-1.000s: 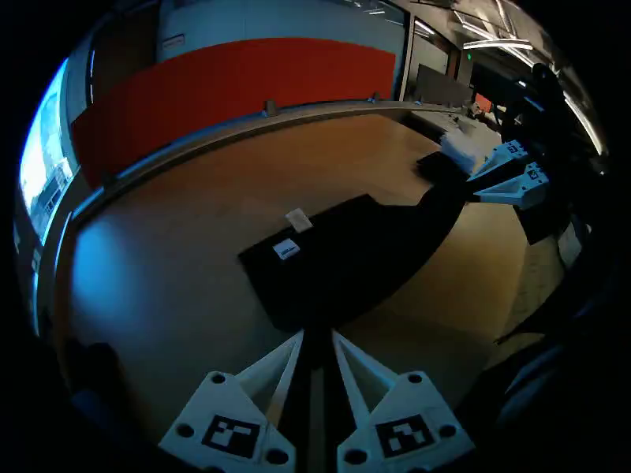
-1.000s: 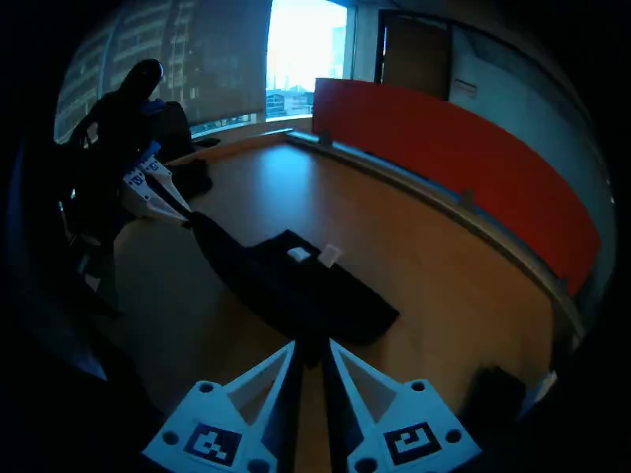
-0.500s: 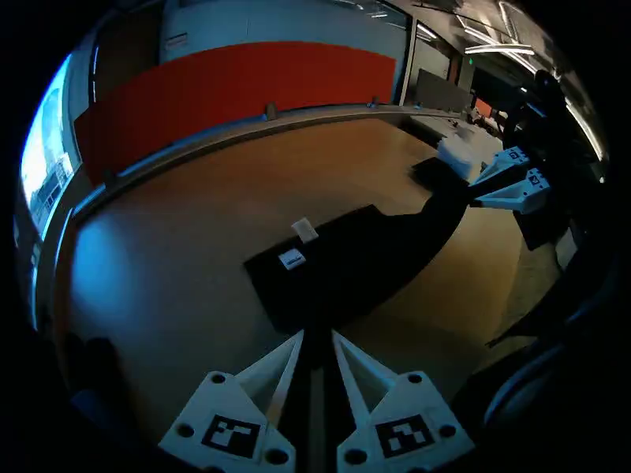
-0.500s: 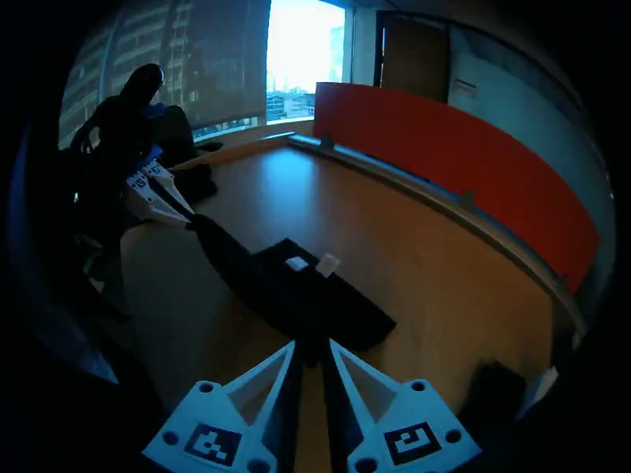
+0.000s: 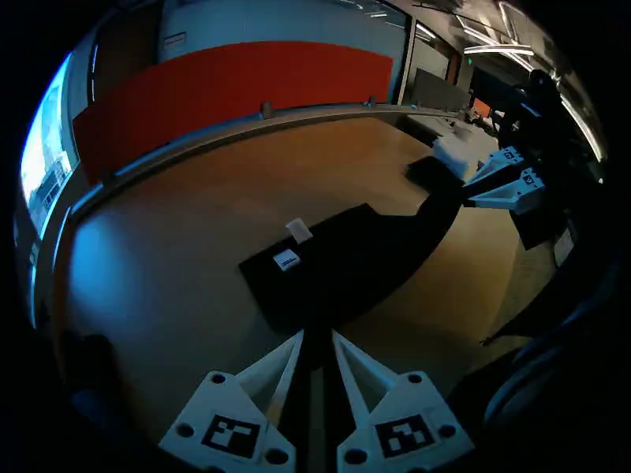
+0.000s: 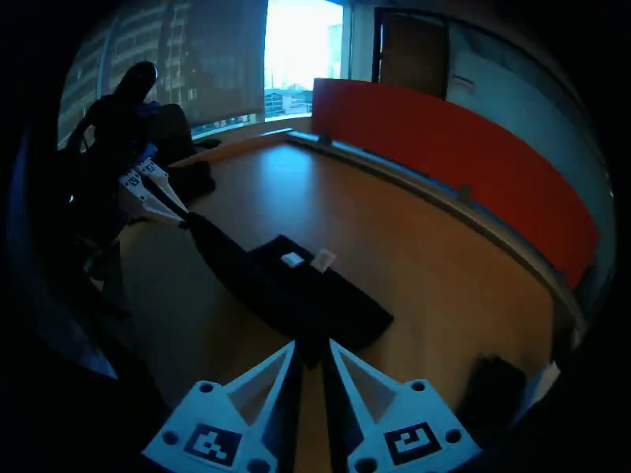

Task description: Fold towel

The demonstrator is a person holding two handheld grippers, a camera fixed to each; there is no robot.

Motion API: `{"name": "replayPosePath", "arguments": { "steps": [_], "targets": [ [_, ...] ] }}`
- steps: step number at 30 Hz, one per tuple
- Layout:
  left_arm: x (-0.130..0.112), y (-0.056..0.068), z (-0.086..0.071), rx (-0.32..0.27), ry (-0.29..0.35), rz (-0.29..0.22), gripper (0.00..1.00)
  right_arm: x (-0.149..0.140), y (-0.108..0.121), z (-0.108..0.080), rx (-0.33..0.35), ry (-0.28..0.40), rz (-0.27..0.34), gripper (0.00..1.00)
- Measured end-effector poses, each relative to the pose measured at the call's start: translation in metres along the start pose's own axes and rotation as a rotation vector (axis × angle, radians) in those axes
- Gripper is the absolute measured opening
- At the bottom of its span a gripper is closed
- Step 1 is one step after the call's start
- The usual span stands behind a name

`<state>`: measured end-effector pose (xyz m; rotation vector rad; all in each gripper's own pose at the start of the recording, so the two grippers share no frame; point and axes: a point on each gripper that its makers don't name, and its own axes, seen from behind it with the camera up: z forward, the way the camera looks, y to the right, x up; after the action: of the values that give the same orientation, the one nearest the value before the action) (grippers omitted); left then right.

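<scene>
In the left gripper view, the left gripper (image 5: 317, 337) is seen at the bottom edge. Its two white fingers are drawn almost together, and a corner of the dark towel (image 5: 347, 256) is pinched in the narrow gap between them. From this corner the towel is stretched forward across the wooden counter (image 5: 181, 236). Its middle part is laid flat on the wood, and two small white tags (image 5: 286, 258) are seen on it near its left edge, one just beside the other.

At the far end, the opposite corner of the towel is raised off the counter and is clamped between the tips of the right gripper (image 5: 467, 194), which is closed on it. Just behind it a dark object (image 5: 430, 169) is lying on the counter; what it is cannot be told.

In the right gripper view the same is seen from the other side: the right gripper's fingers are nearly closed on the towel corner at the bottom, and the left gripper (image 6: 183, 221) is held at the far left with the cloth lifted to its tips. The person (image 6: 118, 142) is seen there as a dark shape.

Beyond the counter, a long red partition (image 5: 237, 79) is set along its far edge, and a bright window (image 6: 304, 51) is seen behind.
</scene>
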<state>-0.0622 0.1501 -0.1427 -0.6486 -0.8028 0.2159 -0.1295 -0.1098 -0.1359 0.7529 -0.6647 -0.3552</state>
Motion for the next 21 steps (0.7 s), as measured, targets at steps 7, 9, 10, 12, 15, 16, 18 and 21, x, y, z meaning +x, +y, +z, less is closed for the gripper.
{"name": "replayPosePath", "arguments": {
  "steps": [7,9,10,12,15,16,18,21],
  "targets": [
    [0.001,-0.004,0.008,0.004,-0.008,-0.004,0.09,-0.003,0.005,0.009,-0.010,-0.012,0.002,0.15],
    [0.002,-0.005,0.011,0.006,-0.010,-0.008,0.09,-0.005,0.008,0.012,-0.017,-0.014,0.005,0.15],
    [0.002,-0.007,0.014,0.009,-0.014,-0.011,0.09,-0.006,0.009,0.014,-0.017,-0.016,0.007,0.16],
    [0.001,-0.009,0.018,0.014,-0.020,-0.015,0.09,-0.007,0.010,0.017,-0.018,-0.019,0.012,0.16],
    [0.001,-0.014,0.026,0.021,-0.026,-0.016,0.09,-0.011,0.013,0.024,-0.016,-0.028,0.020,0.16],
    [0.001,-0.015,0.028,0.020,-0.029,-0.018,0.09,-0.013,0.014,0.027,-0.016,-0.033,0.023,0.16],
    [0.000,-0.017,0.034,0.019,-0.035,-0.020,0.09,-0.016,0.017,0.031,-0.017,-0.043,0.028,0.16],
    [0.000,-0.020,0.042,0.019,-0.042,-0.028,0.09,-0.023,0.021,0.038,-0.019,-0.059,0.034,0.16]
  ]
}}
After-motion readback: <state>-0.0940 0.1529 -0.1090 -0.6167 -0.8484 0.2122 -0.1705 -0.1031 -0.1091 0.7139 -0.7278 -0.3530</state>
